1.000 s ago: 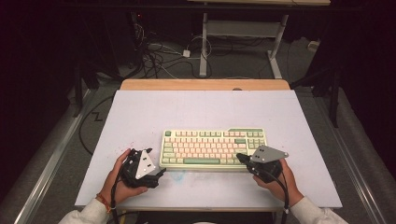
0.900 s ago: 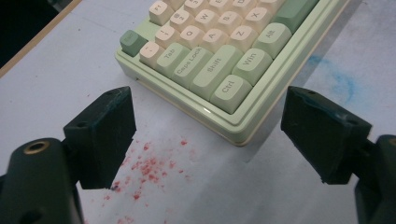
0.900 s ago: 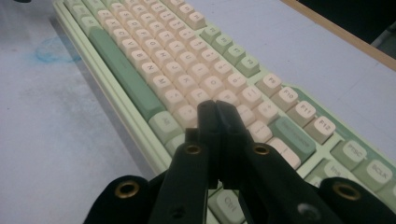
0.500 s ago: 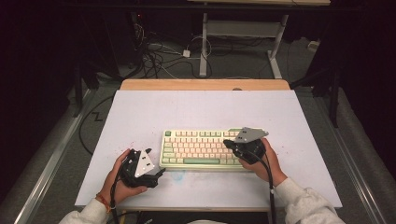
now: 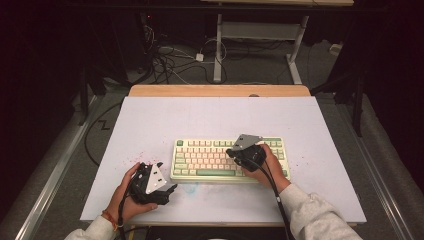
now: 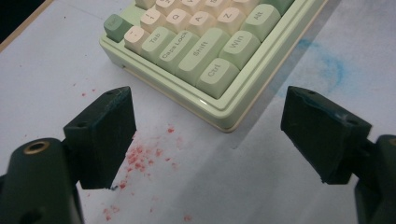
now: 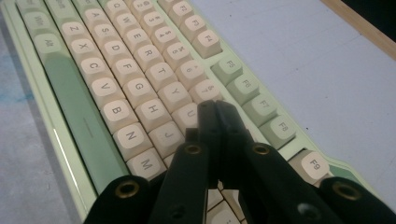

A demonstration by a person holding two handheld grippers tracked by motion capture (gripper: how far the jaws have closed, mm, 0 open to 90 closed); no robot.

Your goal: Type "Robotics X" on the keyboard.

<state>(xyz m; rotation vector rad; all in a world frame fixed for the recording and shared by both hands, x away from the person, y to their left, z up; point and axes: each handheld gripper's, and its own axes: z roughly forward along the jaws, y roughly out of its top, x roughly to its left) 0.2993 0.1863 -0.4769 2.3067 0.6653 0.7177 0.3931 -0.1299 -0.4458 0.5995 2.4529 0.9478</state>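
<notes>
**Closed jaws poised over the keys, open gripper waiting beside the case**

Nearest the person, the left gripper [image 5: 150, 182] rests on the white table [image 5: 150, 120] just off the keyboard's near left corner. Its jaws stand wide apart with nothing between them; in the left gripper view the Ctrl corner of the case lies just beyond the pads [image 6: 105, 135], above a scatter of red specks [image 6: 140, 156].

A little farther out, the keyboard [image 5: 200, 157] sits about mid-table, lengthwise across it, pale green with cream keys. It looks like a rigid plastic case of moderate weight, smooth at the edges, so it would probably slide on the sheet if pushed. The keycaps are small, sprung and likely to pop off if pried; a key is best pressed straight down on its top, and the case best gripped across a short end.

The right gripper [image 5: 235, 151] hovers over the right half of the keys. Its jaws are pressed together, empty, forming one narrow tip [image 7: 212, 112] above the U and I area; whether it touches a key I cannot tell.
</notes>
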